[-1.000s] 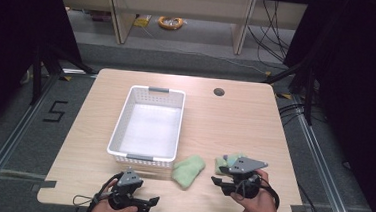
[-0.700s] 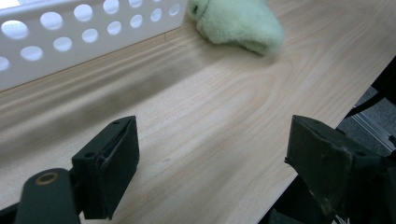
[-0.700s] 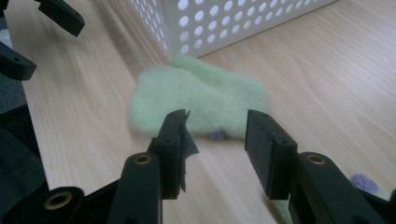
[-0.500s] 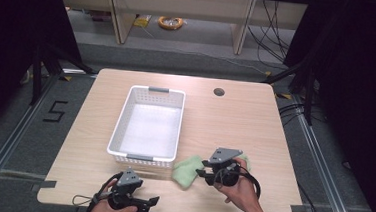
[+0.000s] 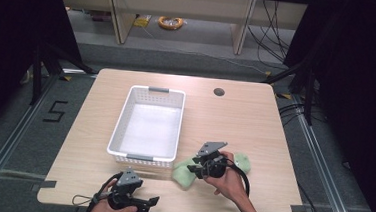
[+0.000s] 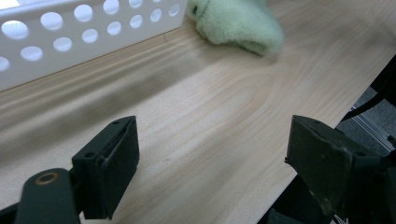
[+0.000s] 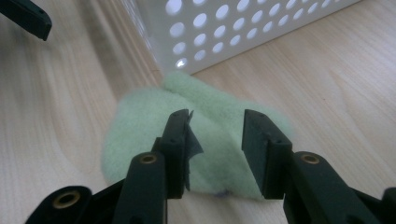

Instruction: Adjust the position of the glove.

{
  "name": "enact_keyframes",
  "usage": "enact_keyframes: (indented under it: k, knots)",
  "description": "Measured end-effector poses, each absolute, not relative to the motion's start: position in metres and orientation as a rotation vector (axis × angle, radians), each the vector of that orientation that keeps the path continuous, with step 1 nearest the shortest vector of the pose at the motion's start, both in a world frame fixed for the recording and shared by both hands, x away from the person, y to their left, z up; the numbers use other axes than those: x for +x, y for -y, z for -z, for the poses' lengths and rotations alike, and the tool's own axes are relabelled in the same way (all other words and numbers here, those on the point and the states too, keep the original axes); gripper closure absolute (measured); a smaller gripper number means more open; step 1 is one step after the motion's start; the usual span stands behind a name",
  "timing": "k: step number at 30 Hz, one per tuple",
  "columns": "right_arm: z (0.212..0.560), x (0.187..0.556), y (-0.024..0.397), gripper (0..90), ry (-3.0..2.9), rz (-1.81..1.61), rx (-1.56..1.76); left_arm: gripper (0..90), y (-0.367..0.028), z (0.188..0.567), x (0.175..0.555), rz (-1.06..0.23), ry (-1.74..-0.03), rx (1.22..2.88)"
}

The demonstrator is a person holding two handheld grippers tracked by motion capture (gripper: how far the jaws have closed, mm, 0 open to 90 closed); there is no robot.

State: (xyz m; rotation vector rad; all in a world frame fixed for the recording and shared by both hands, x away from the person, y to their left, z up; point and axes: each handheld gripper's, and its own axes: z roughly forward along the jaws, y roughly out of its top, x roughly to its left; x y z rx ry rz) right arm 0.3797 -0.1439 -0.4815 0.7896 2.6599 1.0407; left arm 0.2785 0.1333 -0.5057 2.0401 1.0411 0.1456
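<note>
A pale green fuzzy cloth [image 5: 185, 173] lies on the table just off the white basket's near right corner. My right gripper [image 5: 196, 170] hangs over it. In the right gripper view the two black jaws straddle the green cloth [image 7: 140, 135], and my right gripper [image 7: 215, 135] has just been closing, with fabric showing in the gap and no clear pinch. A second green piece [image 5: 242, 163] lies behind the right hand. My left gripper [image 5: 150, 202] rests near the table's front edge, and my left gripper [image 6: 210, 154] stands wide open over bare wood.
The white perforated basket [image 5: 119, 126] stands mid-table with nothing in it; its wall [image 7: 243, 28] is right behind the cloth. A dark round hole [image 5: 219, 92] marks the far table top. Bare wood [image 5: 255, 120] stretches to the right of the basket.
My right gripper has moved left and a little down, from beside the right green piece to over the left green cloth by the basket. The left gripper has stayed put.
</note>
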Motion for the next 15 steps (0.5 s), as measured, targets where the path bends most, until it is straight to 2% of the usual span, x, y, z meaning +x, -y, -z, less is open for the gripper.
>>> enact_keyframes:
  k: [11,15]
  knots:
    - [0.496,0.385,0.139,74.5,-2.706,-0.998,0.908,16.3,-0.134,0.505,0.278,-0.153,-1.034,2.047]
    - [0.5,0.386,0.14,84.9,-2.69,-1.029,0.861,16.3,-0.134,0.505,0.278,-0.153,-1.034,2.046]
